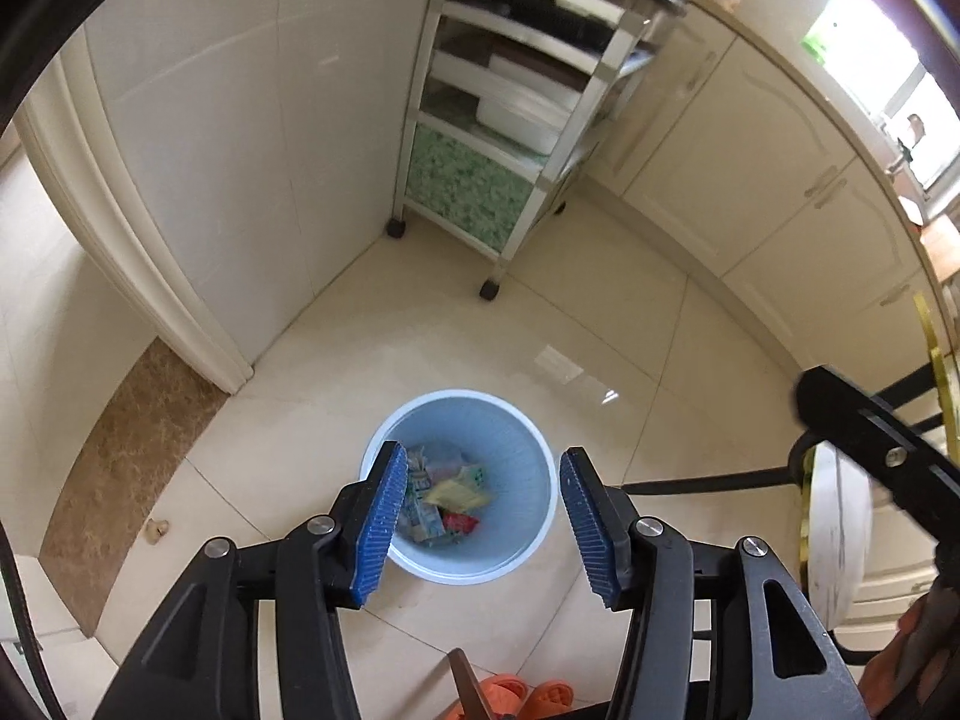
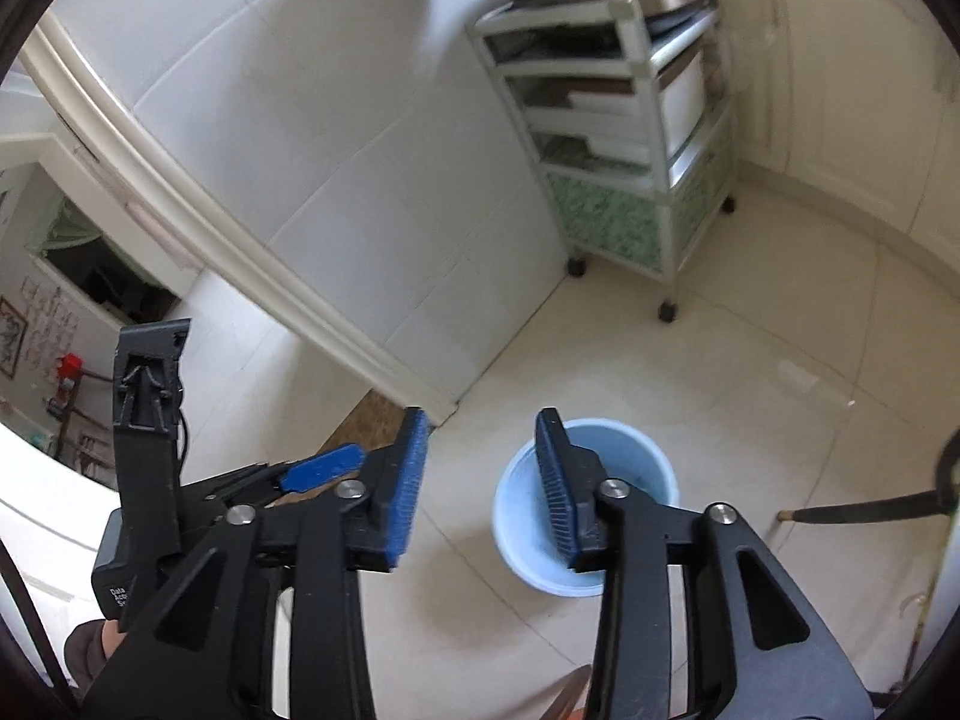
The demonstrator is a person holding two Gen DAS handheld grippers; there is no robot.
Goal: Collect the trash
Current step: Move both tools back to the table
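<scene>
A light blue waste bin [image 1: 528,468] stands on the tiled floor, holding several crumpled wrappers [image 1: 453,495]. My left gripper [image 1: 480,516] hangs open and empty above the bin, its blue pads either side of the opening. In the right wrist view the same bin [image 2: 636,456] sits below and a little right of my right gripper [image 2: 486,486], which is open and empty. The left gripper [image 2: 324,468] shows at the lower left of that view.
A white shelf cart on castors [image 1: 510,120] stands in the far corner beside cream cabinets [image 1: 750,180]. A door frame [image 1: 120,252] is at the left. A round white table [image 1: 840,534] and dark chair legs are at the right. Orange slippers [image 1: 528,693] lie near the bottom edge.
</scene>
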